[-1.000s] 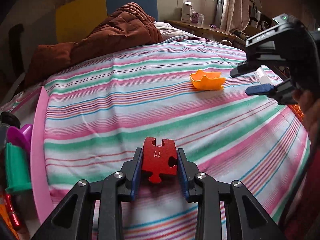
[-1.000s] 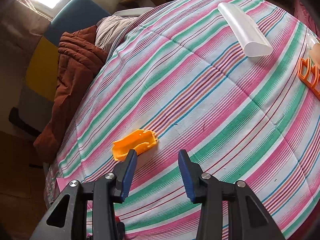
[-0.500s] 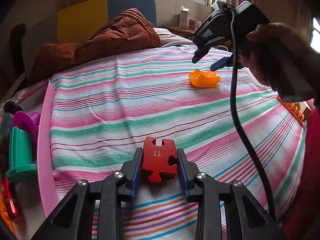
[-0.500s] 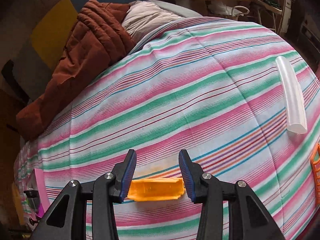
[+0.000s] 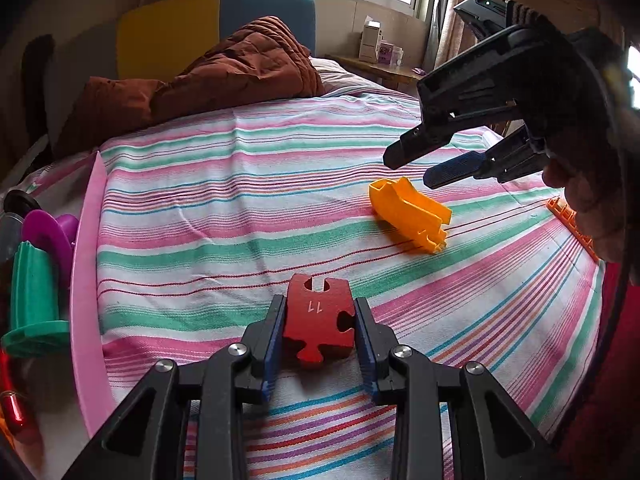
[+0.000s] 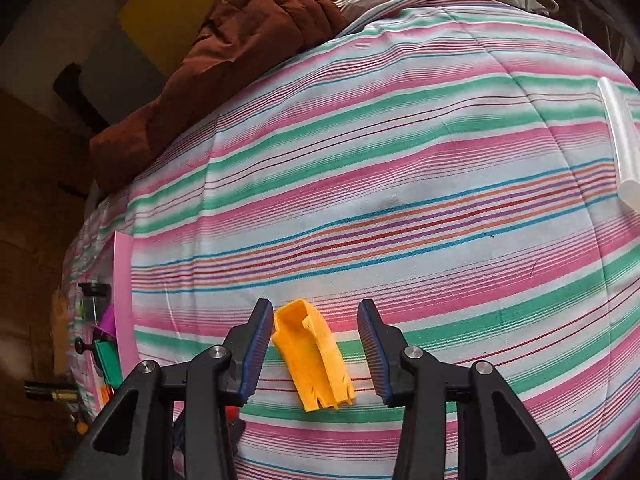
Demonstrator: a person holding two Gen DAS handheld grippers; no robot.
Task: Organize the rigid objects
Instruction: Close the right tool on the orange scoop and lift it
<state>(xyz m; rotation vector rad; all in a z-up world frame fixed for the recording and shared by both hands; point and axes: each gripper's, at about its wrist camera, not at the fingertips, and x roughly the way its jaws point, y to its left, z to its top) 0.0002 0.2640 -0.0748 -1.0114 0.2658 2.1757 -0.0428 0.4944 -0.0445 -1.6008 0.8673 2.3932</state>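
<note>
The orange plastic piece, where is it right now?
The orange plastic piece lies on the striped bedsheet, between the open right gripper's fingers; in the left wrist view it sits right of the red puzzle piece.

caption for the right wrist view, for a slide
Right tongs open, straddling an orange plastic clip-like piece lying on the pink-and-green striped bedsheet.

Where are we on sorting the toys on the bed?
Done: a green piece and a purple piece already sit past the pink tray edge.
In hand: the left claw is shut on the red puzzle piece; the right claw is open around the yellow plastic piece, not gripping.
Left: that piece, a clear tube and an orange rack.
</note>
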